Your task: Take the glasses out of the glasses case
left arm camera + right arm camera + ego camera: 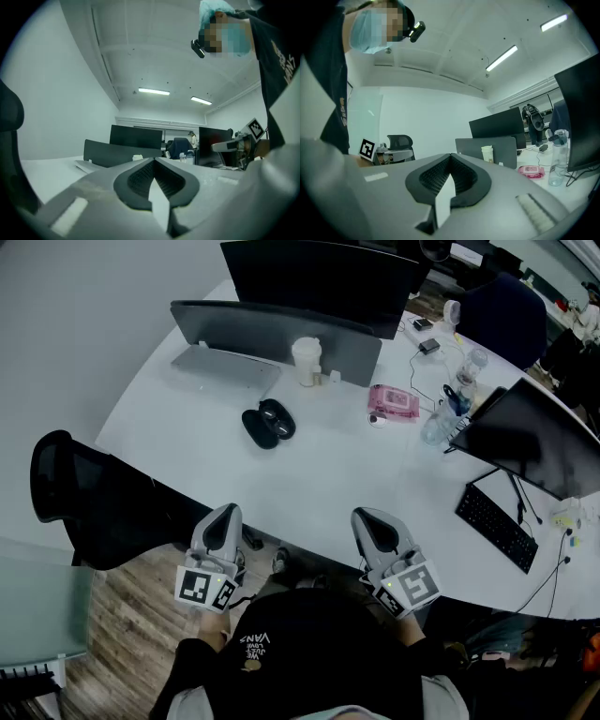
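The glasses case (267, 423) is seen lying on the white surface (337, 474), on the near side of the paper cup (307, 362). The left gripper (225, 514) and the right gripper (367, 516) are held well apart from the case, at the edge of the surface on the person's side of it. The left gripper is judged the nearer one: the case lies ahead of it and a little to its right, while from the right gripper the case lies ahead and far to the left. The case seems opened into two dark halves, side by side across the line of reach; whether the glasses are inside cannot be told. In both gripper views the jaws are pressed together at the tips, with nothing held between them
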The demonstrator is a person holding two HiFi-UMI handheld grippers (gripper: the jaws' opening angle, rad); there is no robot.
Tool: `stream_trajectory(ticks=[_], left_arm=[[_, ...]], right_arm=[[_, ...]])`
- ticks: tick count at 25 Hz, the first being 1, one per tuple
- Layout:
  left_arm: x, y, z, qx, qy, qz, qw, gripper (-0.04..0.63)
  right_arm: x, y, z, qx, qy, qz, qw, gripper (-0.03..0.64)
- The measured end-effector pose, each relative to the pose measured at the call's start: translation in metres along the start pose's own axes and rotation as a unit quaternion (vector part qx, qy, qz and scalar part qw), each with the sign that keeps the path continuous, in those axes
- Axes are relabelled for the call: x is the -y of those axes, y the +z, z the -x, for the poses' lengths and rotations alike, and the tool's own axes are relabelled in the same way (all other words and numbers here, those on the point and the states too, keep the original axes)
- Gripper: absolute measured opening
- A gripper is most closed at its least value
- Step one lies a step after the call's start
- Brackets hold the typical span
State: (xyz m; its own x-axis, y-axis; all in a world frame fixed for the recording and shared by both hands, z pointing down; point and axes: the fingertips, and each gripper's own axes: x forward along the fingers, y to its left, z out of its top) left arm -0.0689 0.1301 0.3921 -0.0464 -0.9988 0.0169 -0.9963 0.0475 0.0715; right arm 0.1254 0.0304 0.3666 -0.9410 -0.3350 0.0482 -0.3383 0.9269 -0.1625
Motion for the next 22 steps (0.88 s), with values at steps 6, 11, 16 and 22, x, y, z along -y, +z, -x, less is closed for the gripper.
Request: stream_trajectory(ticks=[6,11,16,22], left_arm=[[-0.002,0.0,0.005,-0.001,0.004,-0.001,1.0,0.002],[0.001,-0.001,0.009,-0.005,0.012,-0.007,0.9999,0.002],[0.002,-0.003,0.01,-0.01,0.013,-0.01,0.9998,0.002],[-0.017,-0.009,-0.004,-0.009,0.004,-0.004,0.9999,0.002]], right_arm=[[0.0,0.002,0.0,0.012,0.006,-0.019,1.0,0.0],[0.0,-0.001,0.001,0.016,0.021,-0.034,0.999,0.002],[-0.003,-0.006,0.0,0.01,0.035,-0.046,0.998,0.002],[-0.003,-0.009,-0.007,0.006,0.02,-0.051,0.998,0.002]])
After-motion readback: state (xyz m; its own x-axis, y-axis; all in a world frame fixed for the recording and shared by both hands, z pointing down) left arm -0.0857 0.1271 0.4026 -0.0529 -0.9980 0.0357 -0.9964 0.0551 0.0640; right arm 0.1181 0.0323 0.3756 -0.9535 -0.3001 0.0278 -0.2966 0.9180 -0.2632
